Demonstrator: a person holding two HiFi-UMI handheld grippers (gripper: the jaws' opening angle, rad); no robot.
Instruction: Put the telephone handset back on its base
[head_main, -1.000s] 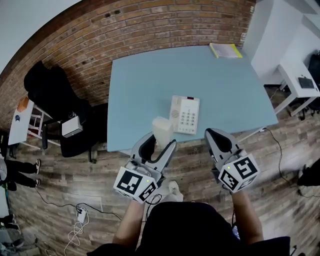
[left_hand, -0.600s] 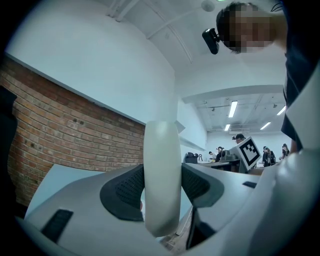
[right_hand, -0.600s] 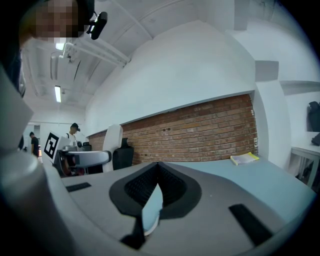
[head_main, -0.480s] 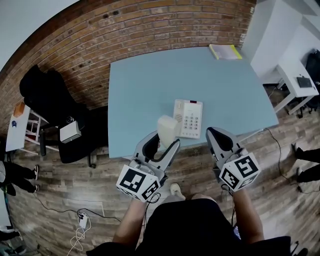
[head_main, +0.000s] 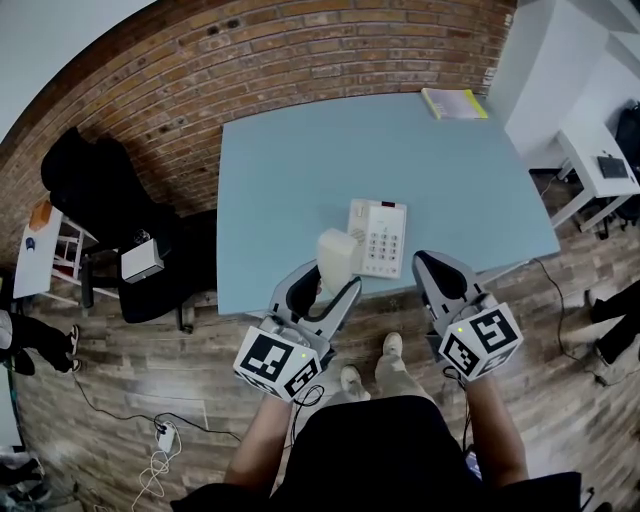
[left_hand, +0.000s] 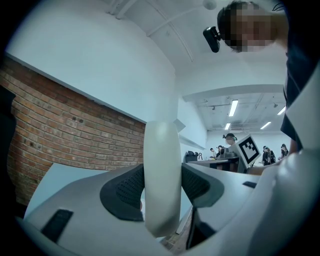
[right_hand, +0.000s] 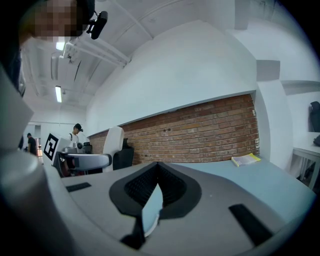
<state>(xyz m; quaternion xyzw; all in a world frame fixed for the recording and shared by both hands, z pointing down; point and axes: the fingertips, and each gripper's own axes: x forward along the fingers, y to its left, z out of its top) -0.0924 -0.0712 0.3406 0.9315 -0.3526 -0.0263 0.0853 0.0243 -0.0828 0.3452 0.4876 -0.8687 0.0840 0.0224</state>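
Observation:
The white telephone base (head_main: 378, 237) with its keypad lies near the front edge of the light blue table (head_main: 300, 160). My left gripper (head_main: 327, 283) is shut on the cream handset (head_main: 336, 258), which stands upright just left of the base and above the table edge. In the left gripper view the handset (left_hand: 162, 175) is pinched between the two dark pads of the left gripper (left_hand: 162, 189). My right gripper (head_main: 440, 276) hovers off the table's front edge, right of the base. It is shut with nothing in it, its jaws touching (right_hand: 157, 176).
A yellow book (head_main: 453, 103) lies at the table's far right corner. A black chair (head_main: 110, 195) stands to the left, a white side table (head_main: 600, 160) to the right. A brick wall runs behind. Cables lie on the wooden floor (head_main: 150, 440).
The left gripper with the handset has edged slightly right, staying beside the base. The right gripper has hardly moved. The person's foot has stepped forward below the table edge.

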